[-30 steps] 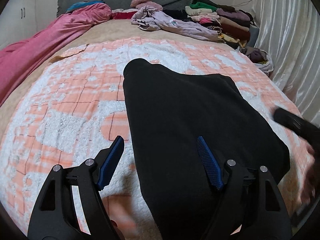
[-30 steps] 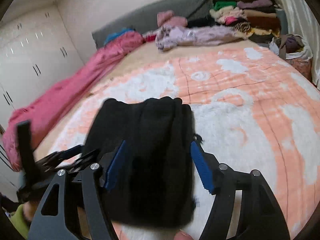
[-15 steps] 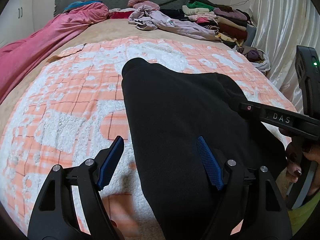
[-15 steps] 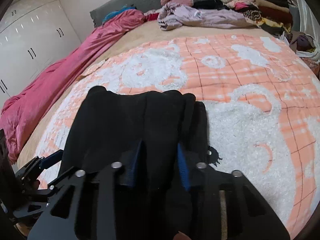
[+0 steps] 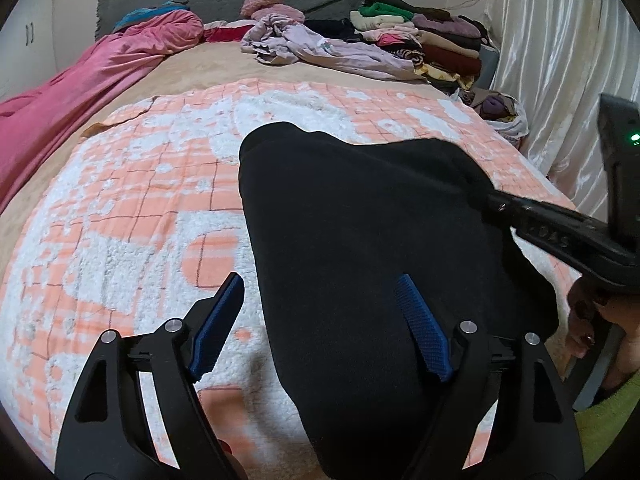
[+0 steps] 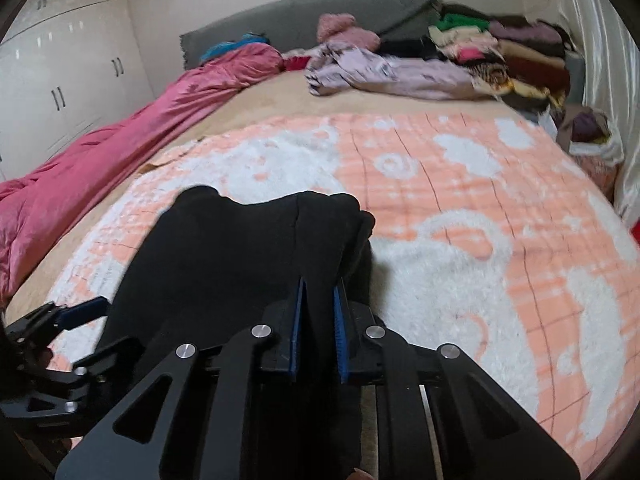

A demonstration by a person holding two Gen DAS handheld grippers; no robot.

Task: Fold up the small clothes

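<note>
We are working on a bed spread with an orange-and-white blanket (image 5: 132,208), with a heap of other clothes (image 5: 400,40) far off at the headboard end. The black garment (image 5: 360,240) lies flat on that blanket directly ahead of both grippers, its long axis running away from us toward the headboard.

Our right gripper (image 6: 318,320) has just been closing, and its blue pads now pinch a fold of black cloth at the garment's right edge. Our left gripper (image 5: 320,324) has just opened a little wider and grips nothing; its jaws straddle the garment's left edge, one pad over the blanket, the other over the cloth.

What the coming move seems to turn on is this: the held edge lies to the right of the open left gripper, with the body of the garment between them. We judge the right hand the one placed to carry its edge across toward the left.
</note>
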